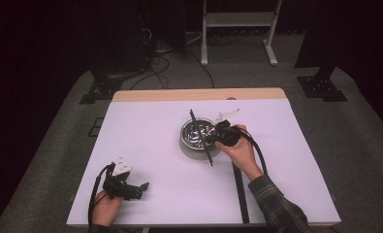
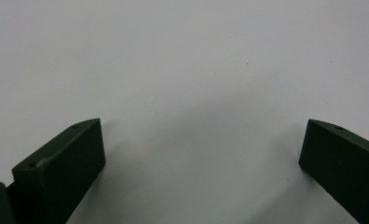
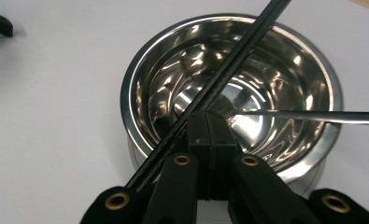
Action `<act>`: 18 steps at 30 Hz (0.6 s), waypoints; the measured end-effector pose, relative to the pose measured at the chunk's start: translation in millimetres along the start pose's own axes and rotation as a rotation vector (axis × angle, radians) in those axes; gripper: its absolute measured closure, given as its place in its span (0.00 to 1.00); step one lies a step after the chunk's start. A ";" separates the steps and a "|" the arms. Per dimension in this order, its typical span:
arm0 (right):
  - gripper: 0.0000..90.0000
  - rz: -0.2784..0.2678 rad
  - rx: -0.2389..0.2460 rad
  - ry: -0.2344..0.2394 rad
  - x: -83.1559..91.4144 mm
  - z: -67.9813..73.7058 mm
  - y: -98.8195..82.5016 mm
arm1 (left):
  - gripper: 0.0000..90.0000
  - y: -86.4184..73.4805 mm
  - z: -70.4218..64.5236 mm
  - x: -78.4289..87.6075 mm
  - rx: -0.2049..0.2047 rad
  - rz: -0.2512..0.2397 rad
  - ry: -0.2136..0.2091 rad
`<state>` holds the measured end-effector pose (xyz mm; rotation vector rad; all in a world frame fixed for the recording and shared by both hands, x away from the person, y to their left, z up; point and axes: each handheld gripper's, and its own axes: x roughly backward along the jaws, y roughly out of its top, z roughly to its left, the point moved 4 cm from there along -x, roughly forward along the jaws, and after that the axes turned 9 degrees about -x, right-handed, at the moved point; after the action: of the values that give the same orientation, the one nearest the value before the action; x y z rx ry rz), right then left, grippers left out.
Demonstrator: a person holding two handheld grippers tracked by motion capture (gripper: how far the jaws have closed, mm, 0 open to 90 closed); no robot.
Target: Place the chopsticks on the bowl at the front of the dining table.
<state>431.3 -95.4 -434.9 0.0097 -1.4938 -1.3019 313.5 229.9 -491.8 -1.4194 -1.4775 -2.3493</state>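
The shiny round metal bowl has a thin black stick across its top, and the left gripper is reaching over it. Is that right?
Not quite: it is the right gripper, with its jaws shut, that reaches over the shiny round metal bowl. The thin black stick does cross its top. The high view shows the left gripper far off near the table's front edge.

In the right gripper view, the black rod (image 3: 229, 65) leaves the picture at the top edge, and its lower end is hidden behind the right gripper (image 3: 211, 128). A thin metal piece (image 3: 313, 116) is cut off by the right edge, so what it is cannot be told. The gripper also covers the near rim of the steel bowl (image 3: 140, 79). In the left gripper view, the 2 jaws of the left gripper (image 2: 201, 154) are cut off at the bottom.
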 end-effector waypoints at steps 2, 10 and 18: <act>1.00 0.007 0.007 0.005 -3.0 2.8 -1.6 | 0.00 0.0 0.0 0.0 0.000 0.000 0.000; 1.00 0.011 0.022 0.024 -7.4 11.6 -2.7 | 0.00 0.0 0.0 0.0 0.001 0.000 0.000; 1.00 0.006 0.034 0.039 -10.4 19.2 0.1 | 0.00 0.0 0.0 0.0 0.000 0.000 0.000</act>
<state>422.2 -75.8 -438.0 0.0530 -1.4814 -1.2645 313.5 229.9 -491.8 -1.4201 -1.4776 -2.3485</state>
